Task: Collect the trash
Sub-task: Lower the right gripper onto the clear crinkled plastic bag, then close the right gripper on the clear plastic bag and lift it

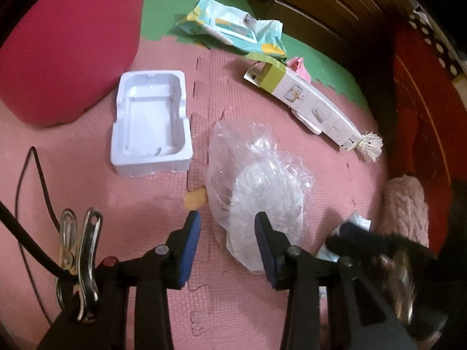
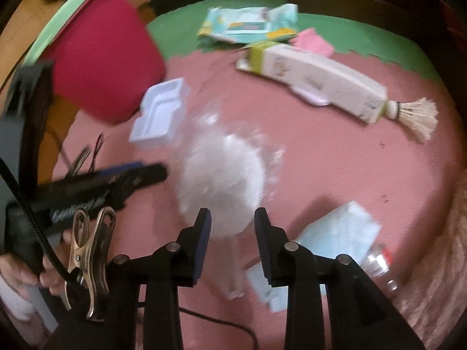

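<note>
A crumpled clear plastic bag [image 1: 256, 180] lies on the pink foam mat. My left gripper [image 1: 227, 224] hangs over its near end with jaws apart. The left pad stands clear of the bag and the right pad overlaps its edge. In the right wrist view the bag [image 2: 221, 175] is blurred. My right gripper [image 2: 232, 218] stands open just in front of it, with the bag's lower edge showing between the fingertips. The left gripper's fingers [image 2: 146, 175] reach in from the left, held by a hand [image 2: 23, 271].
On the mat lie a white plastic tray [image 1: 151, 125], a wipes pack [image 1: 233, 26], a long white-and-green box [image 1: 306, 99], a shuttlecock [image 1: 370, 143] and pink paper [image 1: 297, 65]. A red cushion [image 1: 64, 43] stands at the left. Light blue packaging [image 2: 338, 233] and a plastic bottle [image 2: 379, 265] lie near the right gripper.
</note>
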Demonstrator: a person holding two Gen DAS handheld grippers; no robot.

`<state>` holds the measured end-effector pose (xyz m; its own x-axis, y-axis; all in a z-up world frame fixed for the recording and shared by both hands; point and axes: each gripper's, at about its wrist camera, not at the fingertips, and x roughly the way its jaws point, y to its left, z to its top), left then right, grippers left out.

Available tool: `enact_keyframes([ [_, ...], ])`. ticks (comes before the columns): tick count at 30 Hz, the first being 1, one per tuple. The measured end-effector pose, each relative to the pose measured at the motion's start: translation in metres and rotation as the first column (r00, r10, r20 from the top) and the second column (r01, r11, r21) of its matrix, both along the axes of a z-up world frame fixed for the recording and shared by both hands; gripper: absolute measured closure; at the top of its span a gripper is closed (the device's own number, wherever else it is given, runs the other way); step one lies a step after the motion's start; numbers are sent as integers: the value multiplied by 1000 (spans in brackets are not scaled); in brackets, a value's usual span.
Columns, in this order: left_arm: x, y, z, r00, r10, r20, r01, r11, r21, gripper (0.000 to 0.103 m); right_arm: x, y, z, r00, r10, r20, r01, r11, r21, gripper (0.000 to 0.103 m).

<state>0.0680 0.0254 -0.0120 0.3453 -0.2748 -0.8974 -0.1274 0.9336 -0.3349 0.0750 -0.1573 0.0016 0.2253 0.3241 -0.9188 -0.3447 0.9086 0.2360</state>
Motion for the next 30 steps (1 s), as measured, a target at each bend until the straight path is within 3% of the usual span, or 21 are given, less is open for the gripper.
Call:
enact_keyframes([
  [8,3,-14,-16,999,-39,-33,39,999,-1,56,38,-14,-8,997,-72,-9,72,997,33,71],
  [13,5,-27,-28,996,-76,-39,77,996,39,54,57,-5,-28,996,-86,-36,87,996,31,71],
  [30,3,-28,-37,998,-58,-10,58,995,83,44,58,-3,-56,992,-107,-66,111,992,62,72],
])
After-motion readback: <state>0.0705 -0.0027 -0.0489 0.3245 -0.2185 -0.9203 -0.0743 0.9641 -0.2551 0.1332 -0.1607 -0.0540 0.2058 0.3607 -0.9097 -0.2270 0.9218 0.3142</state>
